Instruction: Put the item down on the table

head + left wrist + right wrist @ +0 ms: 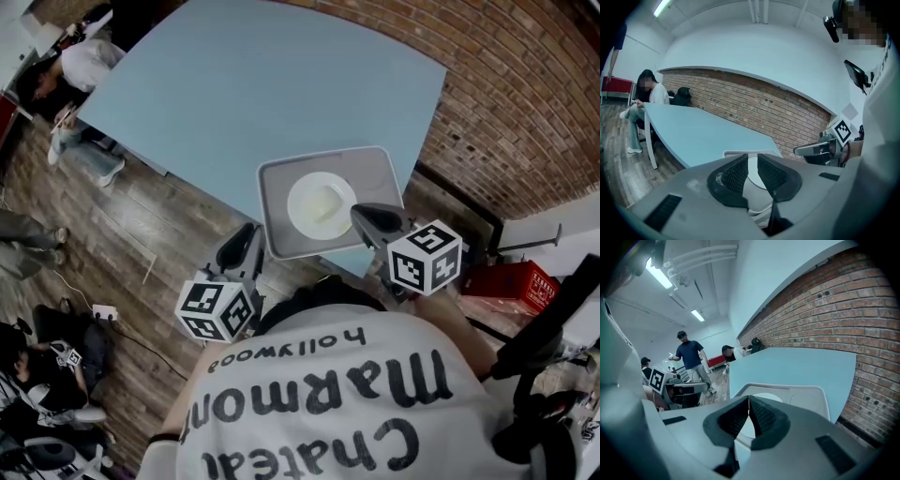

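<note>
Two grippers hold a gray tray (375,173) over the blue table's (234,94) near edge. The left gripper (751,172) pinches its left rim, jaws almost together. Only the head view shows the whole white plate (321,204) on it. The right gripper (749,414) pinches the right rim.

Tray (273,192) is hanging over table's (234,84) near corner, plate (322,204) lying in it. Left tongs (246,242) are meeting its left rim, right tongs (367,217) its right. Brick wall (506,103) is running right of table.

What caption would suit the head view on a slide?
The left gripper and right gripper clamp a gray tray carrying a white plate at the edge of the blue table.
</note>
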Available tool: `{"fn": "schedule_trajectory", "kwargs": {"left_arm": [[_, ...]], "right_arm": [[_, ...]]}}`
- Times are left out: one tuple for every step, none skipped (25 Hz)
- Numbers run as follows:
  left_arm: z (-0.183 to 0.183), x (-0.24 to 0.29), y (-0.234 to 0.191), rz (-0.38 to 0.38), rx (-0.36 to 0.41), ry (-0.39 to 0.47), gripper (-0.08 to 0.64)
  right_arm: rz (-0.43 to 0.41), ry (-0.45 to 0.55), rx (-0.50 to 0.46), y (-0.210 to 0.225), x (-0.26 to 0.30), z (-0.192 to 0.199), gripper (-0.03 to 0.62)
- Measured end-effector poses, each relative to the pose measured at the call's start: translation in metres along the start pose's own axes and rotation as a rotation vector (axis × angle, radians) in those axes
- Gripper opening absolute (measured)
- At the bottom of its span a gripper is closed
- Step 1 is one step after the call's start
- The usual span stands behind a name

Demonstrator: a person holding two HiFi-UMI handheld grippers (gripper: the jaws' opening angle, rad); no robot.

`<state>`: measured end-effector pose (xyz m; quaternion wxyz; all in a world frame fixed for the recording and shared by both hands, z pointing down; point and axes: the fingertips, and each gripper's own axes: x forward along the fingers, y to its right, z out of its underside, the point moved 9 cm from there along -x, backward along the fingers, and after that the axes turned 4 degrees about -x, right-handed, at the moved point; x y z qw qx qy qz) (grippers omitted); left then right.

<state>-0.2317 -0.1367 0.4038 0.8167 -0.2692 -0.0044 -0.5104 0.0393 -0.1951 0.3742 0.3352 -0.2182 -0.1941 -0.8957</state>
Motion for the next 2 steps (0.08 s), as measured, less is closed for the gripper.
{"fn": "schedule_trajectory", "kwargs": {"left_arm": [[-0.0003, 0.0008, 0.0, 0.001, 0.0, 0.0, 0.064], [-0.0006, 0.0015, 0.0, 0.003, 0.0, 0.0, 0.064]], "right_arm": [[0.0, 0.0, 0.0, 0.0004, 0.0003, -0.0003, 0.012], [0.0, -0.001, 0.001, 0.0009, 0.0007, -0.0007, 0.012]]}}
